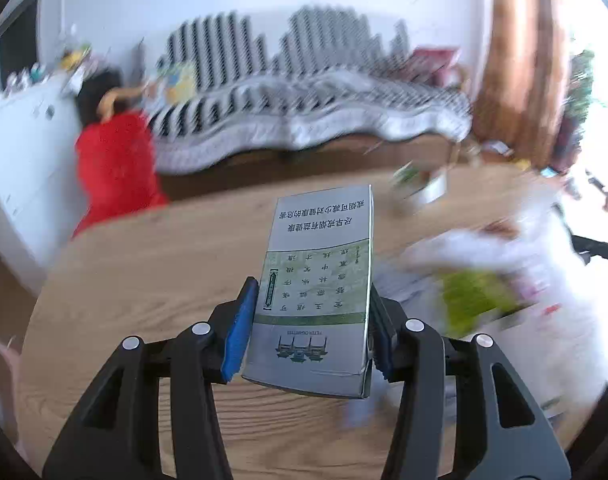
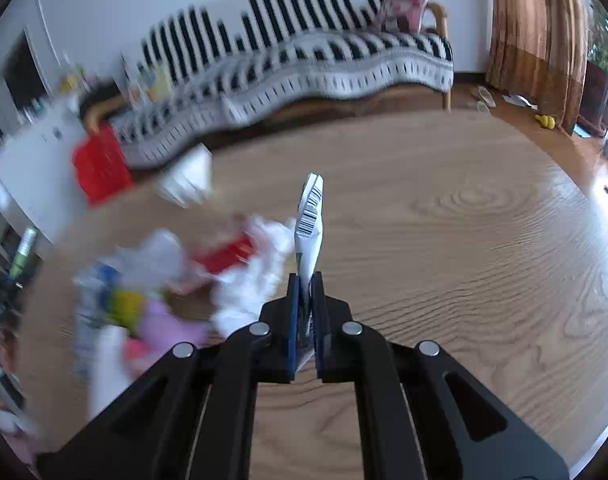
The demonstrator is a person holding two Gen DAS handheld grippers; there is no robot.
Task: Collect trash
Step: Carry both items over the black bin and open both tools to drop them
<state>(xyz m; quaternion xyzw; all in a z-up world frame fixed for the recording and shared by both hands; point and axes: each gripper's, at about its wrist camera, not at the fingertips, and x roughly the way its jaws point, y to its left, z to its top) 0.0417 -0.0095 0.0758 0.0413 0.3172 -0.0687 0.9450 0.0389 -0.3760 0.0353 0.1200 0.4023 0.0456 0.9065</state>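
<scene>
Two pieces in hand, heap left on table

Left gripper (image 1: 309, 330) clamped on cigarette box (image 1: 317, 284); right gripper (image 2: 305, 308) pinching flattened wrapper (image 2: 309, 224); litter pile (image 2: 176, 280) near left uncollected.

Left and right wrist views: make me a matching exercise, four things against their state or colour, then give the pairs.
Things:
1. cigarette box
2. barcode wrapper
3. sofa cover
4. curtain

States or colours:
A. brown
B. black and white stripes
C. flat piece clamped in the right gripper
D. clamped in the left gripper

Pairs: 1-D, 2-C, 3-B, 4-A
</scene>
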